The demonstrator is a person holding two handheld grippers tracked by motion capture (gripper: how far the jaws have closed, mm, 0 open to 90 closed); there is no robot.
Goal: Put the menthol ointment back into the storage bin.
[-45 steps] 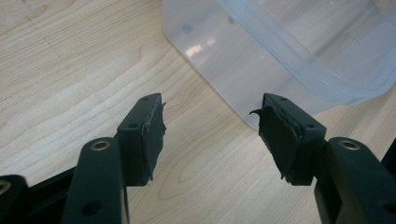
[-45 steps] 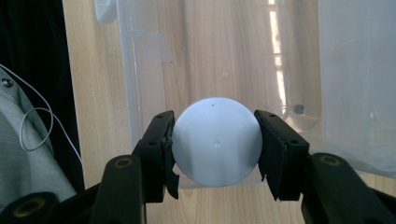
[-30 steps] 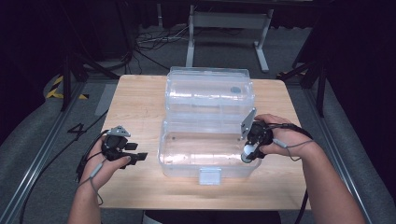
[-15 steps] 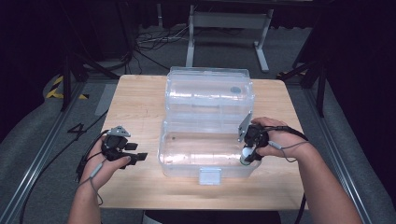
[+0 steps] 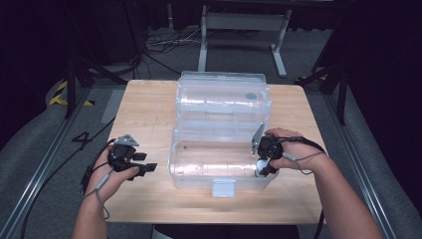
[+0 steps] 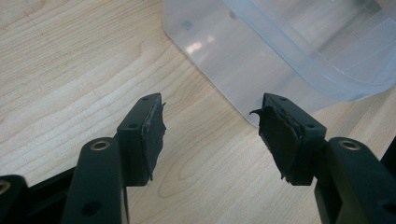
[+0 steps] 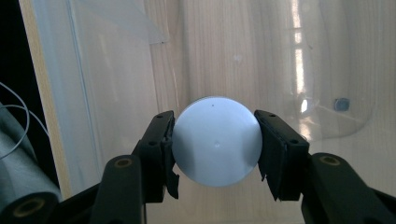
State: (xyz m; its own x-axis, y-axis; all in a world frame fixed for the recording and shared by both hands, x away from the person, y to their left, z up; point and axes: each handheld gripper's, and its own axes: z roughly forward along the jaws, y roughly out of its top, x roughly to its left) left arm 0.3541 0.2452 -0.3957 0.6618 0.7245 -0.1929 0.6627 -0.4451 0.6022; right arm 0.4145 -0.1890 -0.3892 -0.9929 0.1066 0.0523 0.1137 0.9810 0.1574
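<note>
You are seated at a light wooden table (image 5: 149,109) with a large clear plastic storage box (image 5: 219,164) lying open in the middle of it. Its clear hinged lid (image 5: 223,97) is folded back flat on the far side, and a small white latch tab (image 5: 223,187) sits at the middle of the near edge.

Your right gripper (image 5: 261,167) is at the right end of the box, reaching in over its rim. In the right gripper view, its two black jaws are pressed against opposite sides of a small white round ball (image 7: 215,141), holding it between them. Beyond the ball you see the clear floor of the box with the wood grain showing through it. Your right hand (image 5: 288,149) wraps the gripper body, and a thin grey cable runs back over your wrist.

Your left gripper (image 5: 144,162) rests in your left hand (image 5: 107,174) on the table, to the left of the box and a little apart from it. In the left gripper view, its jaws stand wide apart with nothing between them, only bare wood below. The worn black pads (image 6: 152,135) are frayed at the edges. A rounded corner of the clear box shows just past the jaw tips, near but not touching.

Around the table lie a grey floor (image 5: 45,149), dark cables (image 5: 159,45) and a grey metal stand (image 5: 244,25) at the far side.
</note>
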